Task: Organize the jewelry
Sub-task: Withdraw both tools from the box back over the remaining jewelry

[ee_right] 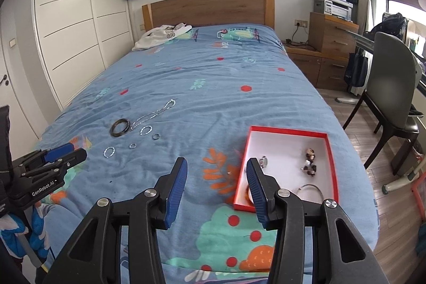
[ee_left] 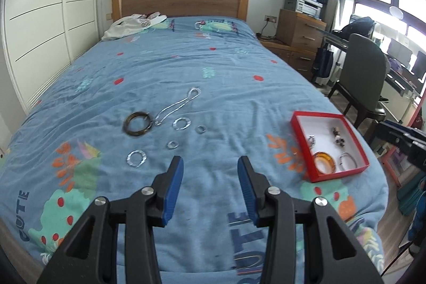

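Several loose pieces lie on the blue bedspread (ee_left: 213,76): a dark bangle (ee_left: 138,123), a silver chain (ee_left: 177,105) and five silver rings of differing size (ee_left: 136,158). Well to their right, the red box (ee_left: 302,135), white inside, holds an amber bangle (ee_left: 323,163), a thin silver bangle (ee_left: 347,161), a beaded piece (ee_left: 337,137) and a small silver piece (ee_left: 311,140). Left tool (ee_left: 210,164) stands apart, empty. Right tool (ee_right: 216,164) is apart and empty.

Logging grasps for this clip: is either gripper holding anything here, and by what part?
Nothing is held. The left gripper and right gripper are both open and empty above the bed; the right one's fingers are opening.
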`<control>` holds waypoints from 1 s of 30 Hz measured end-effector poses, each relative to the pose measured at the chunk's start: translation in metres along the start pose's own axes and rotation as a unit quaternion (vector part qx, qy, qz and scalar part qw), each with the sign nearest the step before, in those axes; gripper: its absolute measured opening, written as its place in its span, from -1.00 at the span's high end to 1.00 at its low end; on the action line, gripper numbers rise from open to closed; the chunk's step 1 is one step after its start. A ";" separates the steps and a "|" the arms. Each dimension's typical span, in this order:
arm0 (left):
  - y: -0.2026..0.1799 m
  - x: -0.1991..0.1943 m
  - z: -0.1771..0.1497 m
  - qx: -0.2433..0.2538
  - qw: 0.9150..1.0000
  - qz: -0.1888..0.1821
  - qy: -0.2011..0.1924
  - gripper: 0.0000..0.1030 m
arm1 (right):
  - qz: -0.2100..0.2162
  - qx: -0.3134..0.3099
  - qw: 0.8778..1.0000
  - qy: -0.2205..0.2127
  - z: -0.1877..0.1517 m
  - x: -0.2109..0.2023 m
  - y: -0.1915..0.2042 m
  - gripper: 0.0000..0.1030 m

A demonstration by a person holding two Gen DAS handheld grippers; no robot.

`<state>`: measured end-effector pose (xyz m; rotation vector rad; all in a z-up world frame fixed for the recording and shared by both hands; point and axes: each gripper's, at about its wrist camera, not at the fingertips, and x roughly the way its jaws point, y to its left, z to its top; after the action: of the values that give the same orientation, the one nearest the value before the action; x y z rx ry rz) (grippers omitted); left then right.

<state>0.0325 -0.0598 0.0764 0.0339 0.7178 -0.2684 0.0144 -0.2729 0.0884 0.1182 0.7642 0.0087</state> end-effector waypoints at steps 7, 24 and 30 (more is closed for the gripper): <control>0.070 0.015 -0.014 -0.044 0.998 0.040 0.021 0.21 | 0.022 -0.003 1.000 0.017 -0.002 0.027 0.020 0.11; 0.140 0.098 -0.032 -0.121 0.990 0.024 0.063 0.21 | 0.099 -0.037 0.991 0.079 -0.002 0.143 0.084 0.11; 0.148 0.134 -0.032 -0.134 0.987 0.033 0.075 0.21 | 0.120 -0.045 0.987 0.099 -0.003 0.187 0.099 0.11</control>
<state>0.1463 0.0560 -0.0441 -0.1800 0.8965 -0.1037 0.1511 -0.1649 -0.0317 0.1243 0.9436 0.2878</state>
